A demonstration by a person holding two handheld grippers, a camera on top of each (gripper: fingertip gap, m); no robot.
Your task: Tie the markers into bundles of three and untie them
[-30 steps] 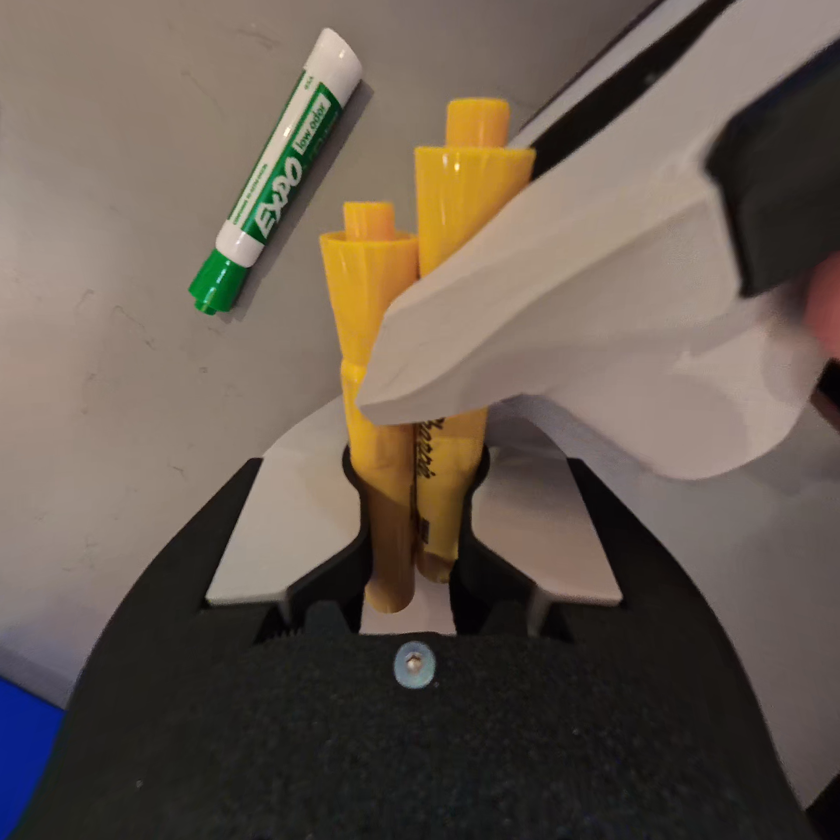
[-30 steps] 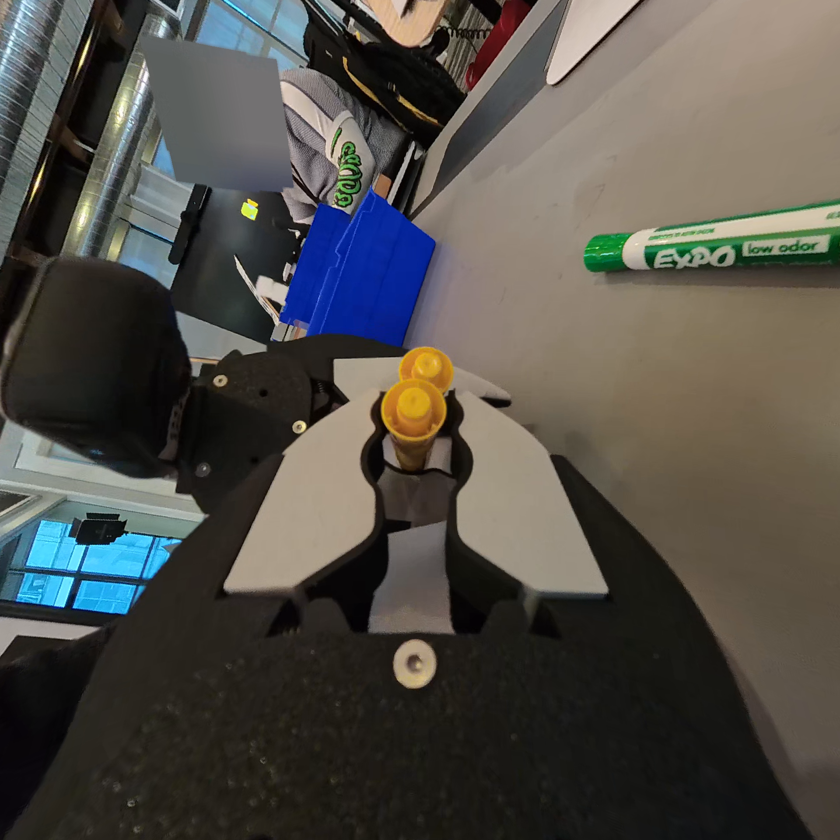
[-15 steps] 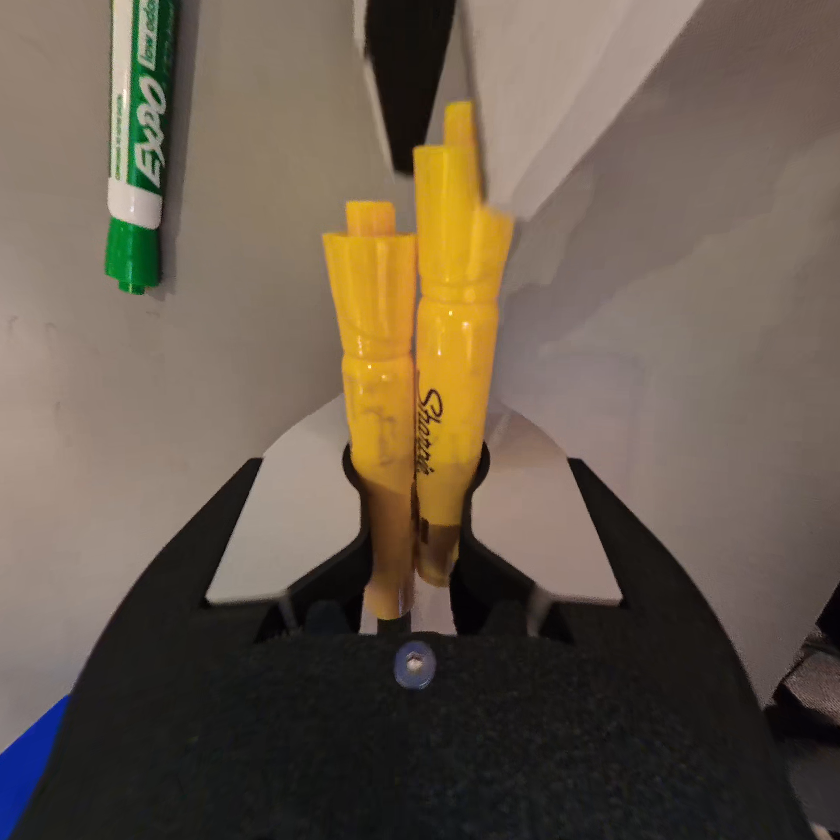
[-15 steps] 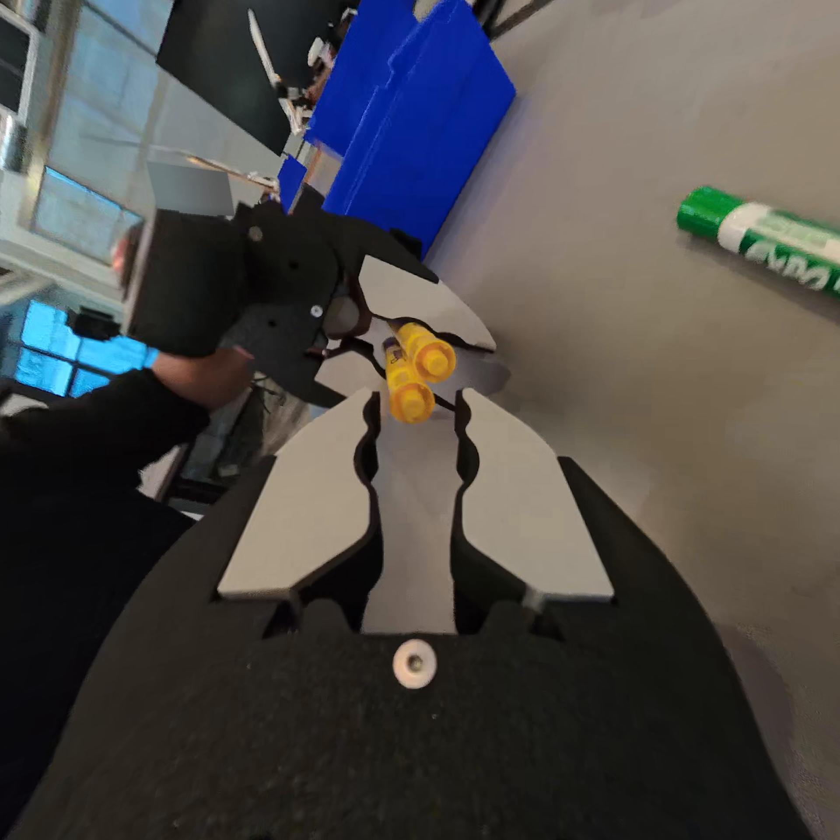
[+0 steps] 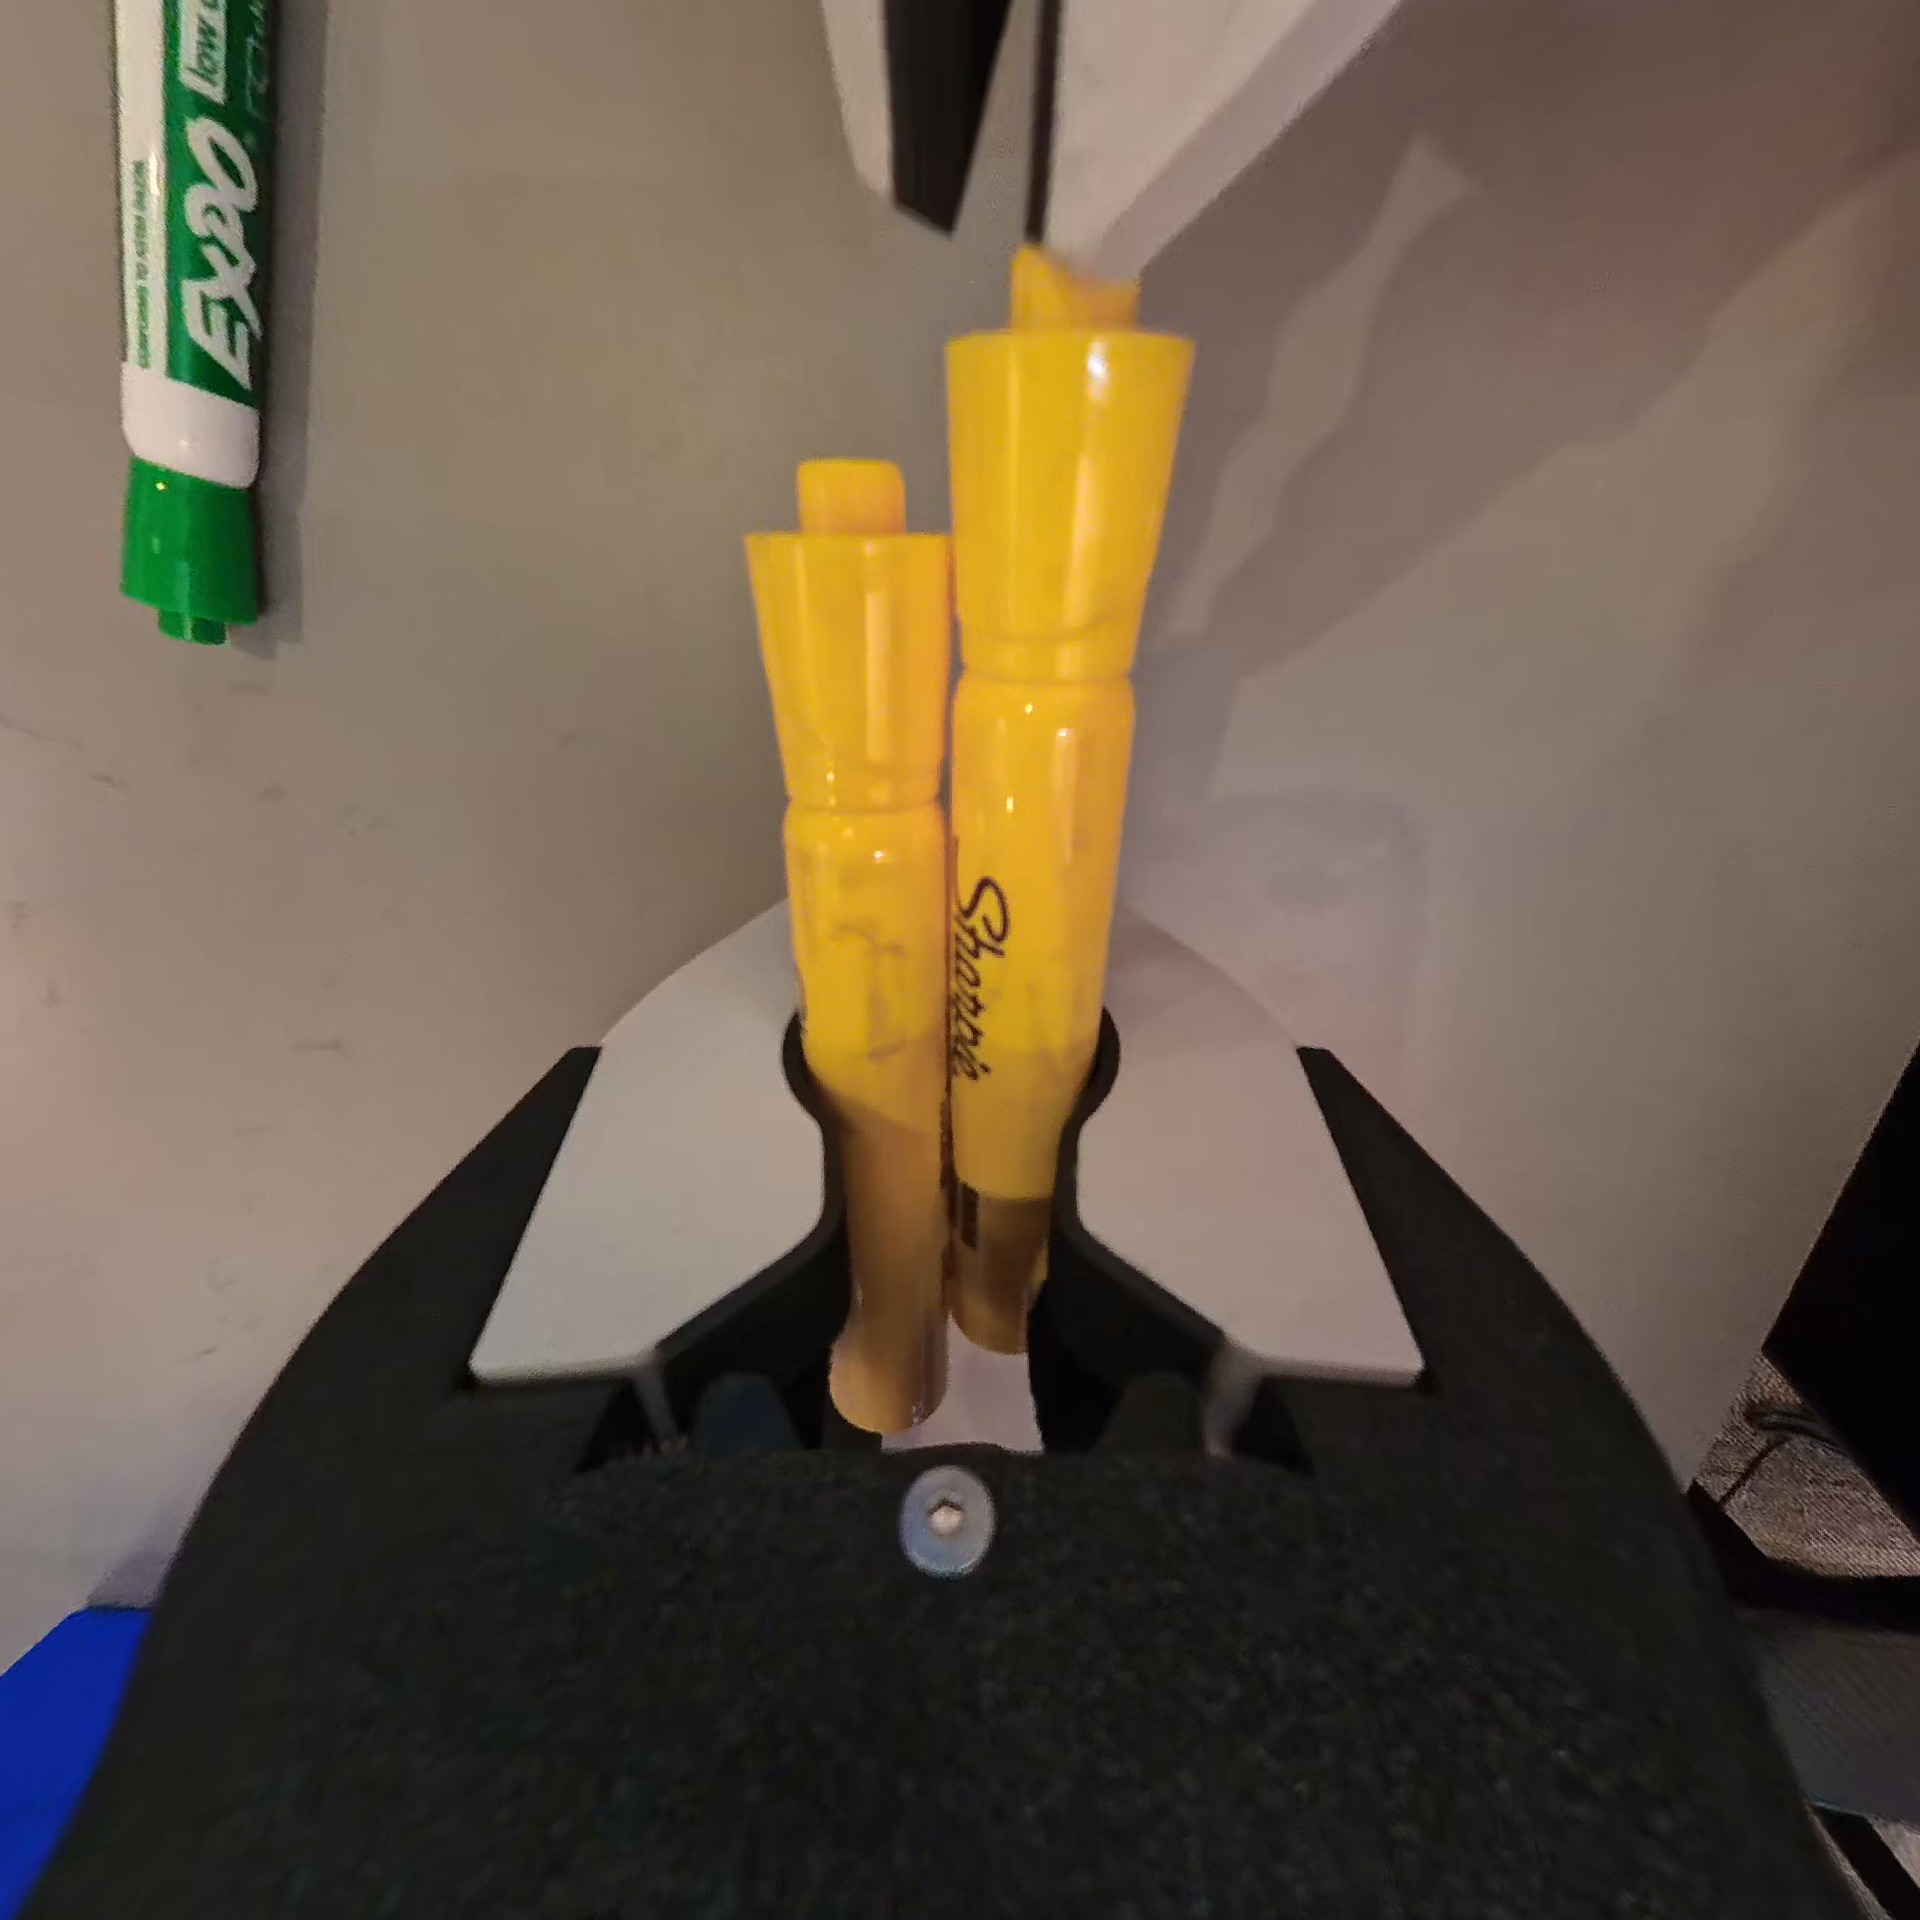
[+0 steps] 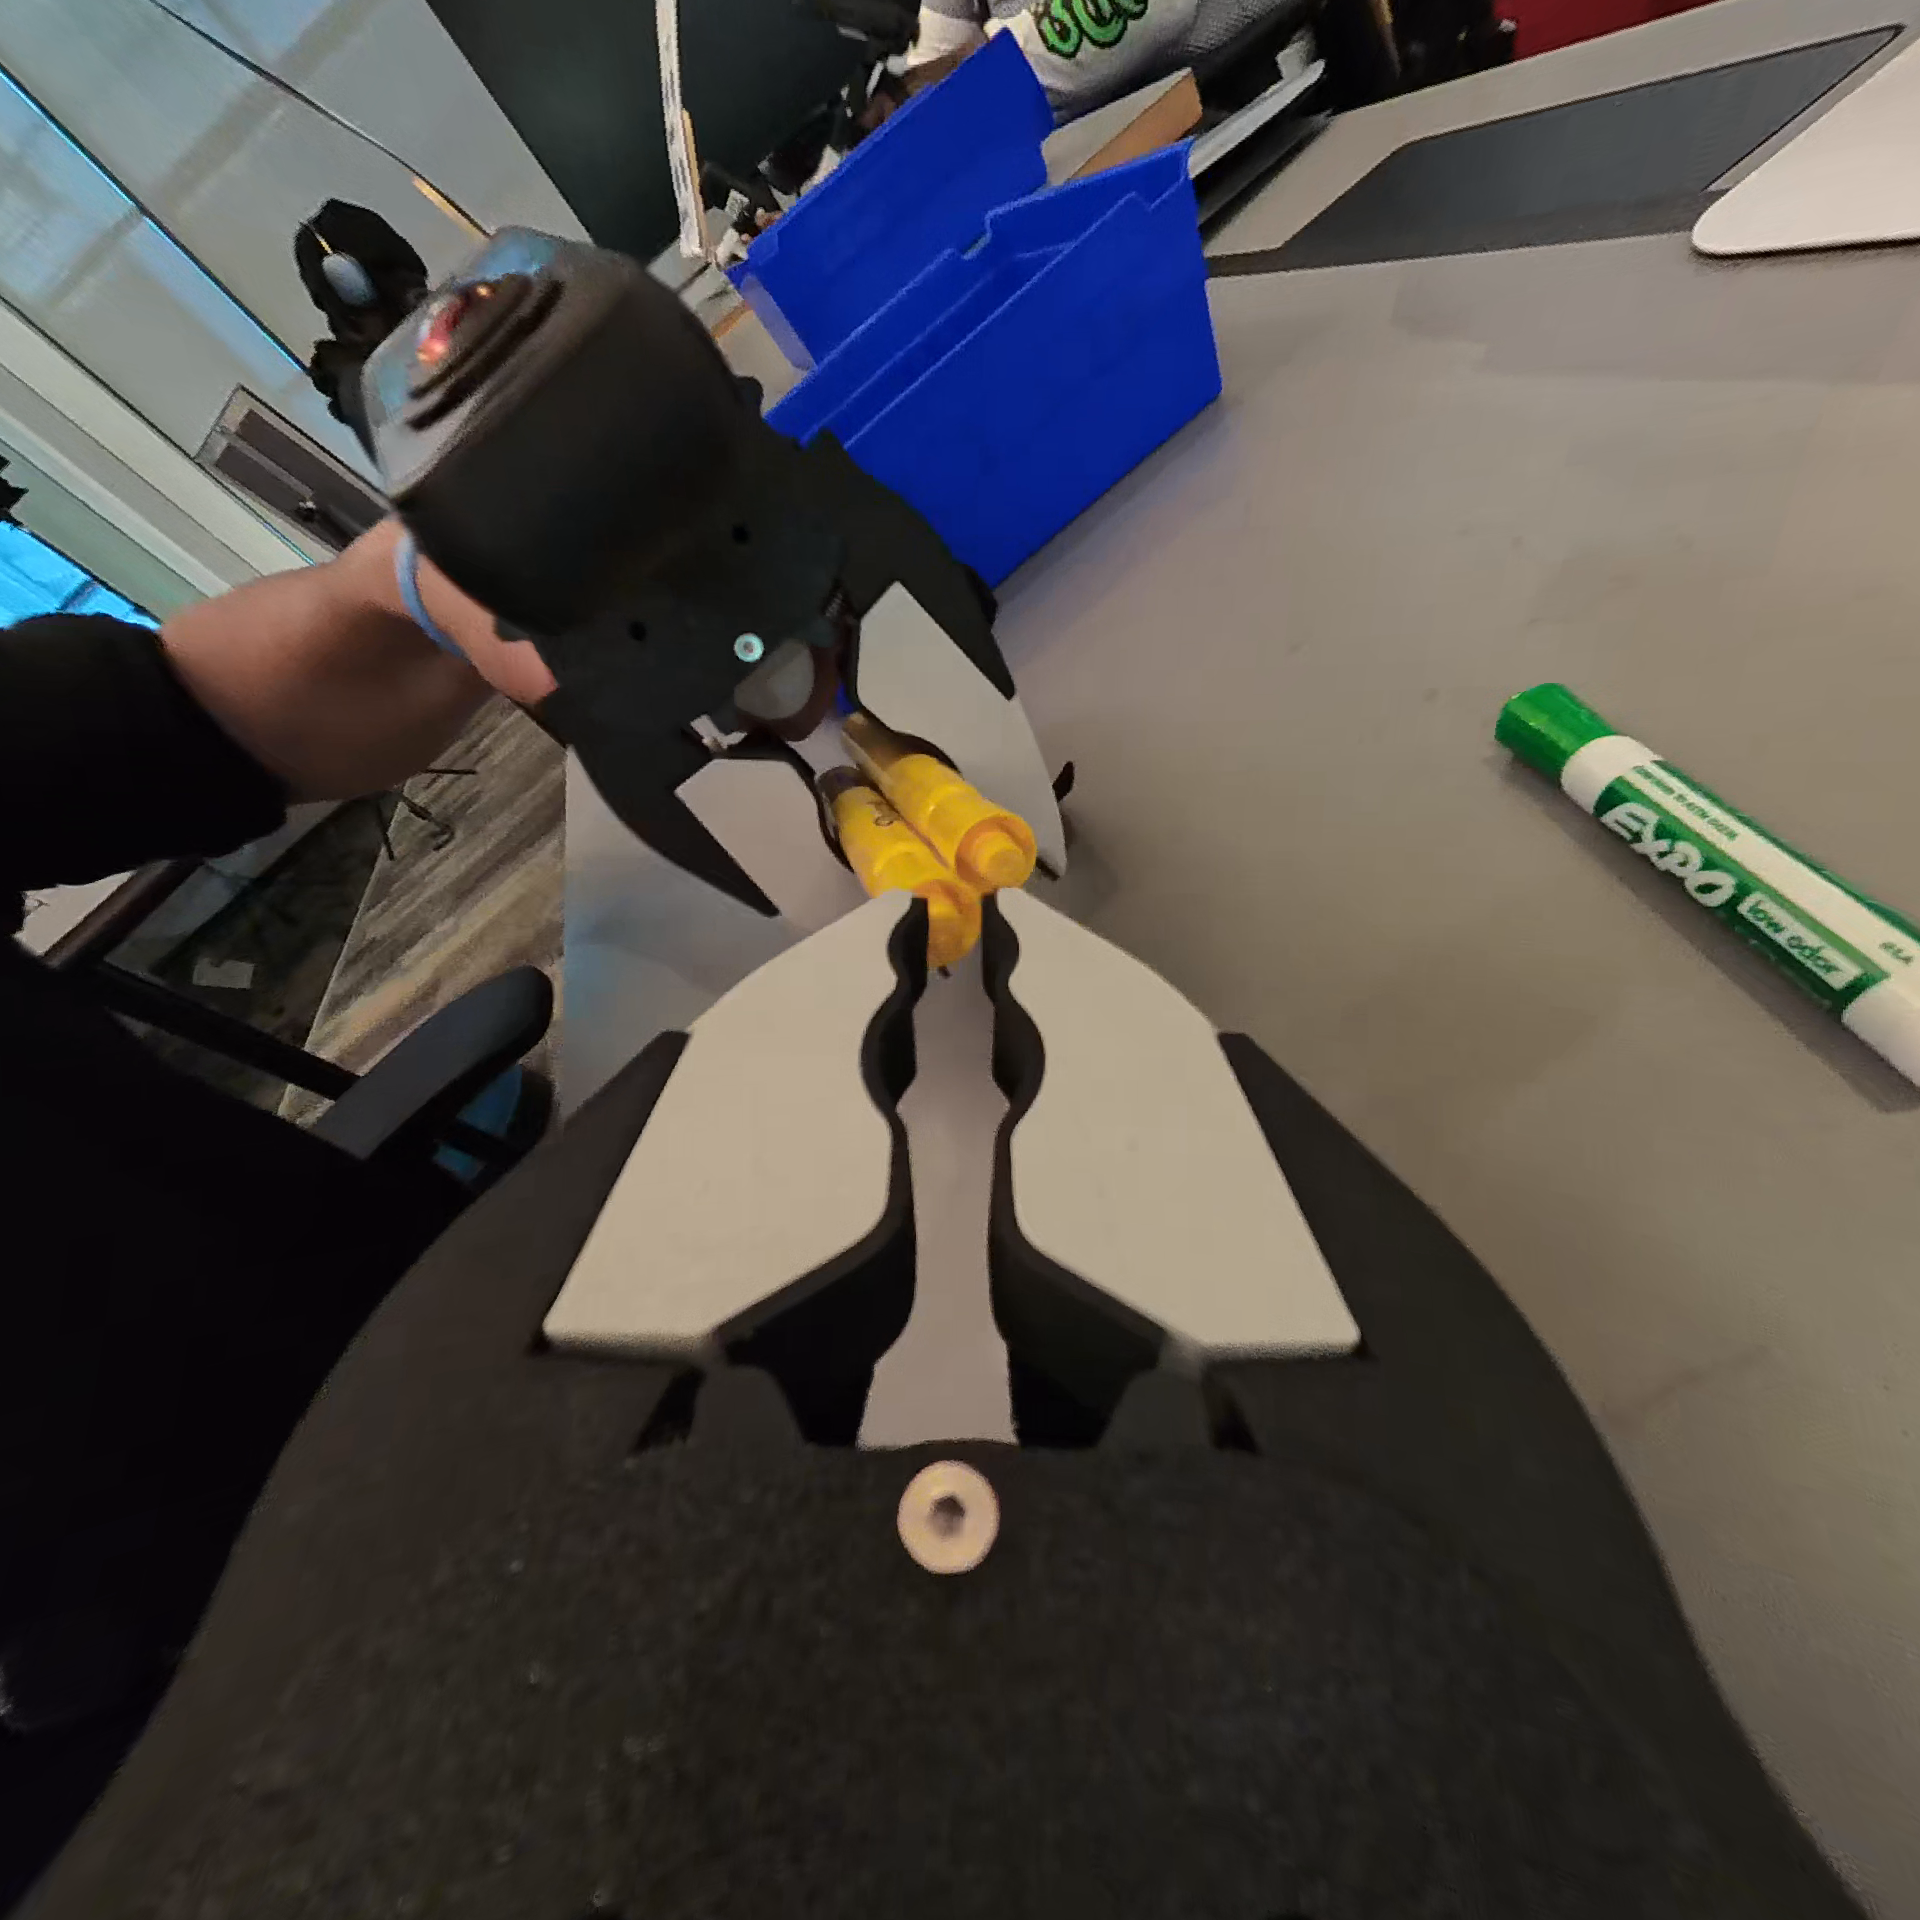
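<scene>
Two yellow markers [image 5: 1055,675] stand side by side in my left gripper [image 5: 951,966], which is shut on their lower barrels; the left one [image 5: 868,748] sits lower. My right gripper [image 6: 948,914] is shut on the cap end of one yellow marker [image 6: 951,925]. In the left wrist view its grey fingers [image 5: 1132,125] come down onto the taller marker's tip. The right wrist view shows the left gripper [image 6: 909,883] facing me with both markers [image 6: 935,805] just above the grey table [image 6: 1455,540]. A green-capped white marker [image 6: 1714,873] lies loose on the table, also in the left wrist view [image 5: 192,312].
Blue plastic bins [image 6: 1039,395] stand on the table behind the left gripper. A white flat object [image 6: 1818,197] lies at the far right. The table edge and a dark chair [image 6: 436,1049] are to the left, where a person's arm [image 6: 291,665] holds the left gripper. Some 10 cm of space lies between my two pairs of fingers.
My right gripper let go of the markers' middle, drew back, and has now closed on one cap tip. The left gripper kept hold of both markers and turned.
</scene>
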